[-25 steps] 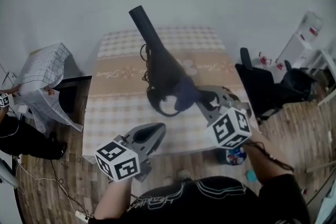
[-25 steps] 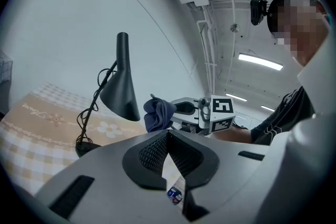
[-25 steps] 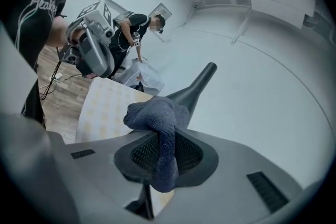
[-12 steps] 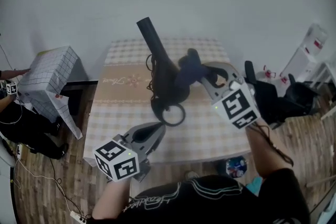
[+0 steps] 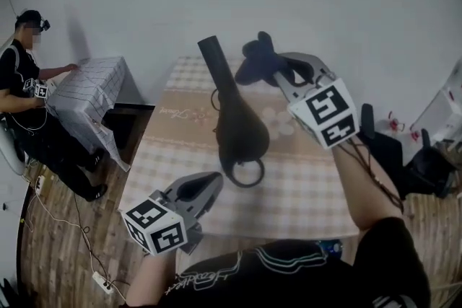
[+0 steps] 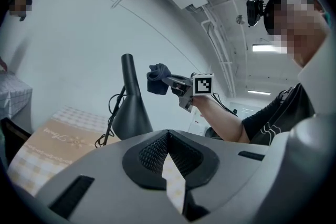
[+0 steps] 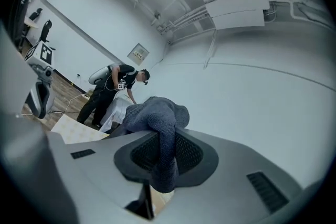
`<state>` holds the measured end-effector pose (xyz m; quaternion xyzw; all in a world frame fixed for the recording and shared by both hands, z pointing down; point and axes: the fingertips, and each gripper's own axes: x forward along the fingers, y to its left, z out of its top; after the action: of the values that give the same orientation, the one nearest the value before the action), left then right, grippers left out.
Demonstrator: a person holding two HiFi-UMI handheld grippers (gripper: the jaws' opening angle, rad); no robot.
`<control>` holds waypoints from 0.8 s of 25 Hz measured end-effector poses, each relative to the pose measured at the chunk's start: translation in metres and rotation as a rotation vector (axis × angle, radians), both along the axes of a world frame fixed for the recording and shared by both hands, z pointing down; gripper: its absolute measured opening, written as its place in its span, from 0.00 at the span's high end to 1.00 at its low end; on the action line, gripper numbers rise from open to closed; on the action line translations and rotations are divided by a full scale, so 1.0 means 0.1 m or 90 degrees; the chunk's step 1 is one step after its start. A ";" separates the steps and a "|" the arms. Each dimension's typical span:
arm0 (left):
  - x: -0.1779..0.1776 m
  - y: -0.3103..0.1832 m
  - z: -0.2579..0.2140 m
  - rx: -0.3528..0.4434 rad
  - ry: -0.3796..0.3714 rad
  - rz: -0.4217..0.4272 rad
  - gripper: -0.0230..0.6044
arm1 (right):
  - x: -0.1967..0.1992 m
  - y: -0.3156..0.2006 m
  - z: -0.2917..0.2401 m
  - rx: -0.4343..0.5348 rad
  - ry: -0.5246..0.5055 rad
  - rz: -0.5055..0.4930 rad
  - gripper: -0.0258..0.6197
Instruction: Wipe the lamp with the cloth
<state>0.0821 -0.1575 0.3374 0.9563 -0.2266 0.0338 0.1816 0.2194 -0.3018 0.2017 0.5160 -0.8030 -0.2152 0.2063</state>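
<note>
A black lamp (image 5: 240, 128) stands on the table (image 5: 303, 191), its bulbous base tapering to a slanted neck with a ring handle at the front. Up beside the top of the neck, on its right, my right gripper (image 5: 268, 67) is shut on a dark blue cloth (image 5: 254, 54). The right gripper view shows the cloth (image 7: 157, 128) bunched and hanging between the jaws. My left gripper (image 5: 215, 182) hovers low at the table's near edge, shut and empty. From the left gripper view, its jaws meet at the left gripper (image 6: 168, 138), with the lamp (image 6: 131, 110) and cloth (image 6: 157, 79) beyond.
A checked cover lies over the table, and the lamp's cable (image 5: 215, 103) is coiled behind the base. At far left a person (image 5: 25, 90) bends over another covered table (image 5: 90, 86). Black bags (image 5: 426, 169) stand on the floor at right.
My right gripper has risen with the cloth from the lamp's base up along its right side to the top of the neck. The left gripper has stayed low.
</note>
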 end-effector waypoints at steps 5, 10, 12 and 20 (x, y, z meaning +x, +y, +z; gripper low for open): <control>0.06 -0.07 0.12 -0.017 -0.022 -0.052 0.97 | -0.01 -0.32 -0.14 0.028 -0.030 -0.034 0.87; 0.06 -0.09 0.14 -0.027 -0.034 -0.093 0.97 | -0.08 -0.58 -0.34 0.053 -0.063 -0.060 0.87; 0.07 -0.07 0.15 -0.026 -0.040 -0.108 0.97 | -0.11 -0.63 -0.39 0.057 -0.085 -0.074 0.87; 0.08 -0.01 0.19 -0.030 -0.053 -0.156 0.97 | -0.34 -0.77 -0.28 0.030 -0.114 -0.143 0.87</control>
<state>0.0903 -0.1582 0.3565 0.9149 -0.3479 0.0561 0.1970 0.1856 -0.3788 0.1739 0.4449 -0.8655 -0.2089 0.0966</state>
